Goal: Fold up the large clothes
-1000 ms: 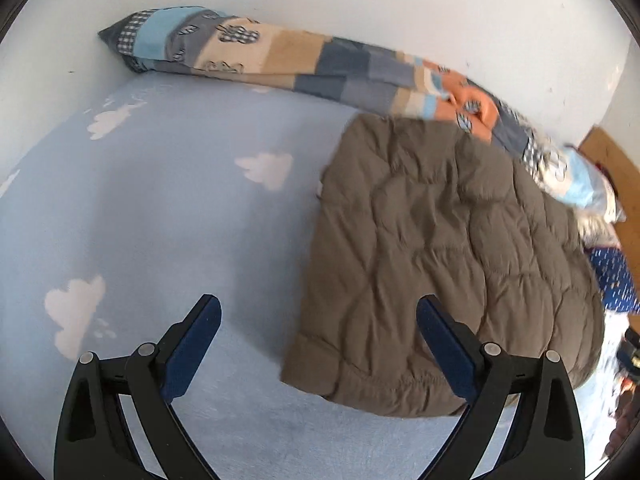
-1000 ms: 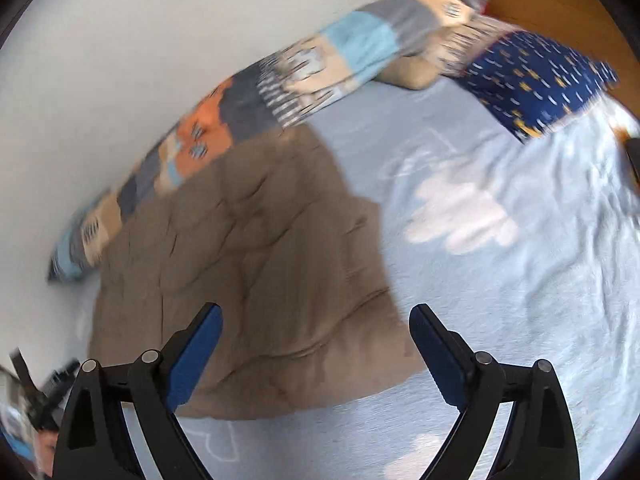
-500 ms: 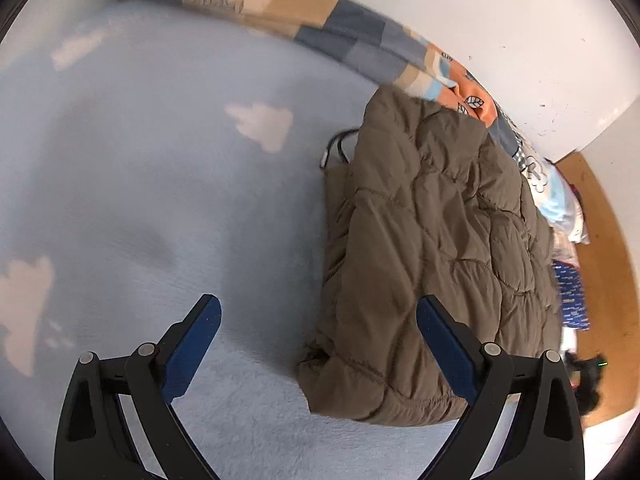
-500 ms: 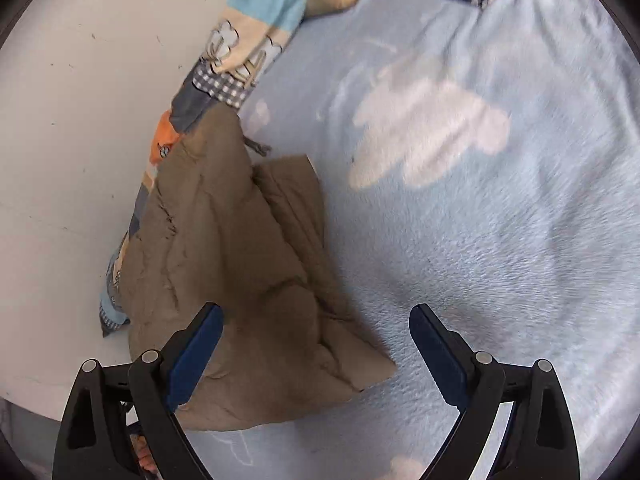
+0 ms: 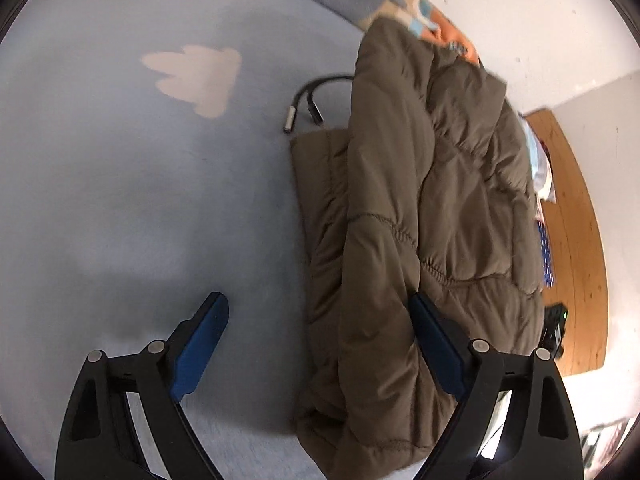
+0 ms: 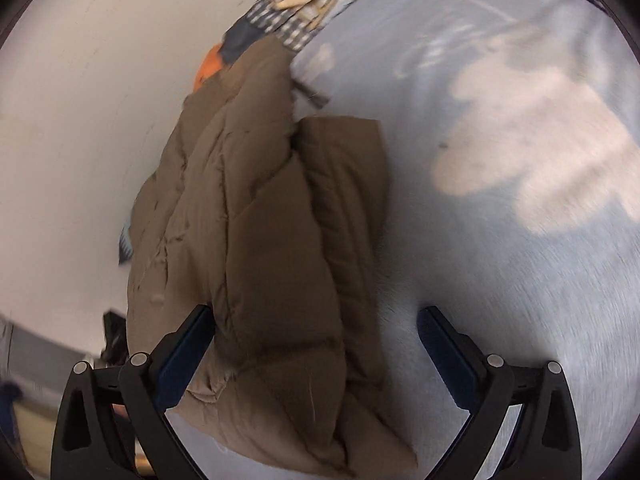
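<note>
A brown quilted jacket lies folded in a thick bundle on the light blue bed sheet. My left gripper hangs low over its near end. The jaws stand wide and are closing, with the jacket's left edge between them and the right finger against the padding. In the right wrist view the same jacket fills the middle. My right gripper straddles its near corner. Those jaws are opening, the left finger beside the fabric and the right one over bare sheet.
A patchwork blanket runs along the white wall behind the jacket. Two drawstring cords stick out onto the sheet. Wooden floor shows past the bed's far side. White cloud prints mark the sheet.
Both grippers have dropped and tilted down toward the jacket, which now looms larger and sits between each pair of fingers. The jacket itself has not shifted.
</note>
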The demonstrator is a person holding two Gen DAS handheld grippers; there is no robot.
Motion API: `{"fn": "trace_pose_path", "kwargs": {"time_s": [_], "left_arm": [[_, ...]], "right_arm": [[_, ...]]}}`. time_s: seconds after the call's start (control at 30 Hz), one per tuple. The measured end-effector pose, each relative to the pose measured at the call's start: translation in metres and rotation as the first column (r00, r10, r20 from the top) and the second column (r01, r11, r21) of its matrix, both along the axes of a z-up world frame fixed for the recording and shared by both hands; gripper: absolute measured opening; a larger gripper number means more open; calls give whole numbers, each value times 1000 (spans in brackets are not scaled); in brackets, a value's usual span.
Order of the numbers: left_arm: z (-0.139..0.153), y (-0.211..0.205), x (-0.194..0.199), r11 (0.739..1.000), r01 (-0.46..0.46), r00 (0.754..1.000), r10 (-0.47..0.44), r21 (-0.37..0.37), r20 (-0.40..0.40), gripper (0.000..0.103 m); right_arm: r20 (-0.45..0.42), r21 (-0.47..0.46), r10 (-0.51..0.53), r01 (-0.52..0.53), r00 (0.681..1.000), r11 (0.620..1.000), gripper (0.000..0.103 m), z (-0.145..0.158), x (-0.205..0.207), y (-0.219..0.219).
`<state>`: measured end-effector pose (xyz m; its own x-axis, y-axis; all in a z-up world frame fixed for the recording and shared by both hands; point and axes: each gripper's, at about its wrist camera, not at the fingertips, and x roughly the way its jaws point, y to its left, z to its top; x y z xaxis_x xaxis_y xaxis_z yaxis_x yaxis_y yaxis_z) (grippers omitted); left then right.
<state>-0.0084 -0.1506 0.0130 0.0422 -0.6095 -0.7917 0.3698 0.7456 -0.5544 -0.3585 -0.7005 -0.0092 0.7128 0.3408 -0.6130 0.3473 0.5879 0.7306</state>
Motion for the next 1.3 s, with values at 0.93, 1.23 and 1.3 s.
{"fn": "trace_pose_path", "kwargs": {"time_s": [0.93, 1.23, 1.3], "left_arm": [[56, -114, 9, 969, 221, 960, -236, 110, 152, 28], [104, -80, -34, 978, 208, 955, -207, 19, 212, 26], [115, -76, -44, 978, 210, 953, -207, 8, 222, 25]], "right_arm": [[-16, -438, 282, -261, 959, 861, 42, 61, 43, 81], [26, -497, 280, -230, 960, 837, 38, 103, 11, 79], [35, -509, 289, -232, 957, 829, 38, 115, 2, 84]]}}
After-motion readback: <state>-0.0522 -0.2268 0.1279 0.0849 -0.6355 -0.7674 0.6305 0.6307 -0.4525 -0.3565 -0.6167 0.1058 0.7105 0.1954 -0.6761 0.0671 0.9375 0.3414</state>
